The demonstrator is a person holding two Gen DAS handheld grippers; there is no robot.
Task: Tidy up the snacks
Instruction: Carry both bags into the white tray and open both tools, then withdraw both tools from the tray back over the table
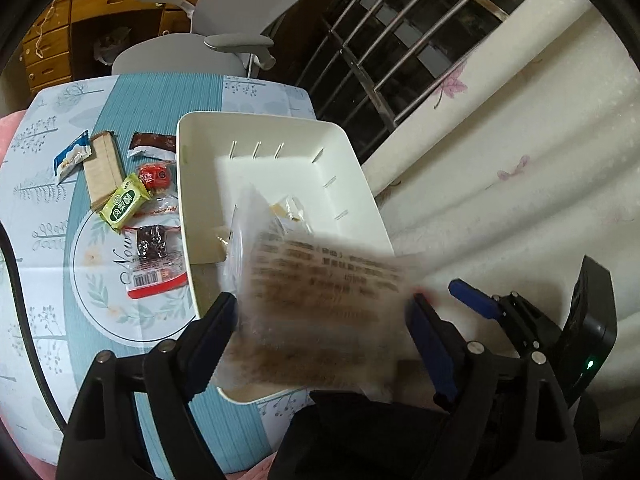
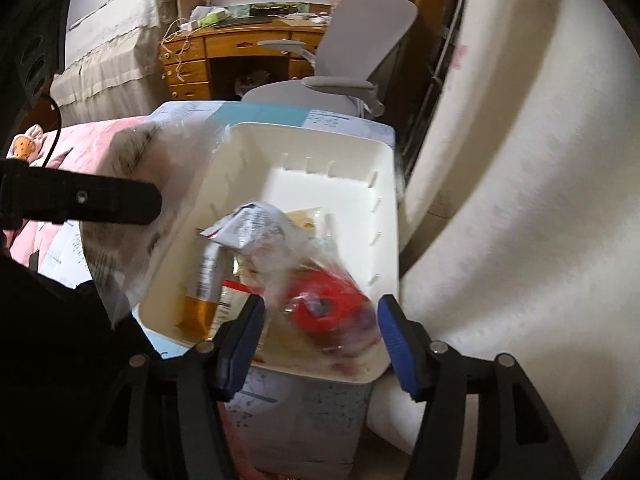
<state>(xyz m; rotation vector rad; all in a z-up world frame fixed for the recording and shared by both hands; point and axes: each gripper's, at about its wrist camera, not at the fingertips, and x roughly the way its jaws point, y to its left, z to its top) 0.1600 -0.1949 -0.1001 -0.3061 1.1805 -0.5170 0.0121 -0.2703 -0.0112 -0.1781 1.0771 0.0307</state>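
Note:
Over the near end of the white bin my left gripper stands open. A clear packet of brown snack with printed text lies blurred between its fingers. My right gripper is open over the bin's near right corner, a blurred clear packet with red contents between its pads. Several packets lie in the bin, among them an orange one. Loose snacks sit on the tablecloth left of the bin: a green packet, a tan wafer, a red-edged packet.
The small table with a blue patterned cloth stands beside a cream curtain on the right. A grey office chair and a wooden desk stand behind it. Pink bedding lies to the left.

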